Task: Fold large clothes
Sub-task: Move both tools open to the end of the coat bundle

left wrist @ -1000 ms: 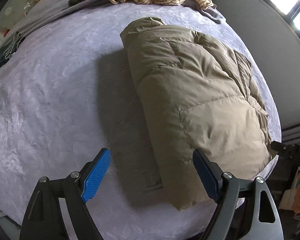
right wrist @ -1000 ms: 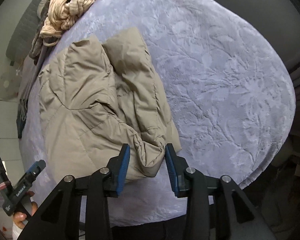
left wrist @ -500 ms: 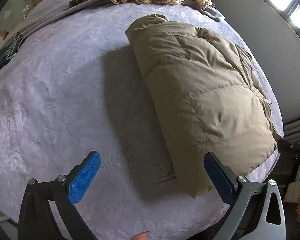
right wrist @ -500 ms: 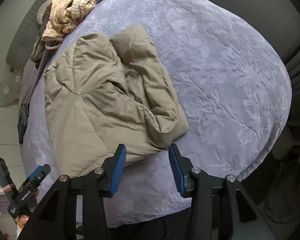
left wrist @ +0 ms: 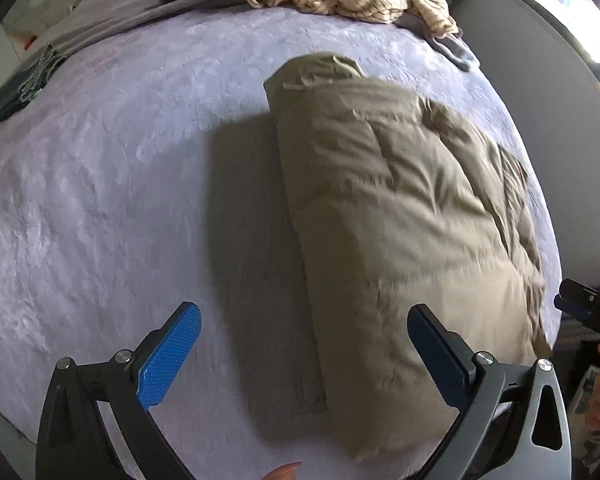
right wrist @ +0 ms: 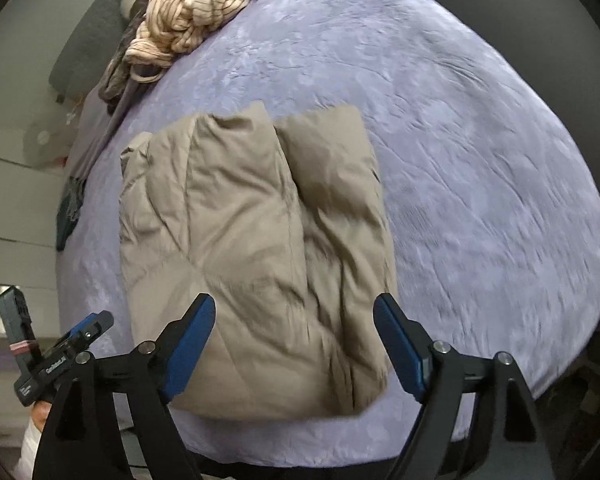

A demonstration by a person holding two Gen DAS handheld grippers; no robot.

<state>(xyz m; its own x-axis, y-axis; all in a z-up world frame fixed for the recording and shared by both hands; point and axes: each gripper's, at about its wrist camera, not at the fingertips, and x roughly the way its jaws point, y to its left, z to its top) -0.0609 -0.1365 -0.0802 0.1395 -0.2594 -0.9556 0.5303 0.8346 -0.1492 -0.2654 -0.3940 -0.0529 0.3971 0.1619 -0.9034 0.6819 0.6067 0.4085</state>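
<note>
On the bed, near its front edge, the jacket lies folded into a puffy tan block; the near end reaches almost to the mattress edge. A heap of striped clothes sits well apart at the far side.

Left gripper: jaws spread wide, nothing between the pads; its right finger hangs above the jacket's near left corner, its left finger above bare bed. Right gripper: jaws opening, nothing clamped; the jacket's near end shows between the fingers but the pads stand clear of it.

Risks (judgement):
- Down filling is springy. With neither gripper pressing, the top layer may puff up and creep open along the seam where the two panels meet.
- The block lies close to the bed's edge; a tug toward the person could drag the near end over the side.
- Slick shell fabric: a shallow pinch would likely take one layer only and peel the fold apart.

Pose: both grippers point steeply down at the jacket's near end, side by side, left one over the left flank, right one over the middle. Part of a hand shows behind the left gripper in the right view.
</note>
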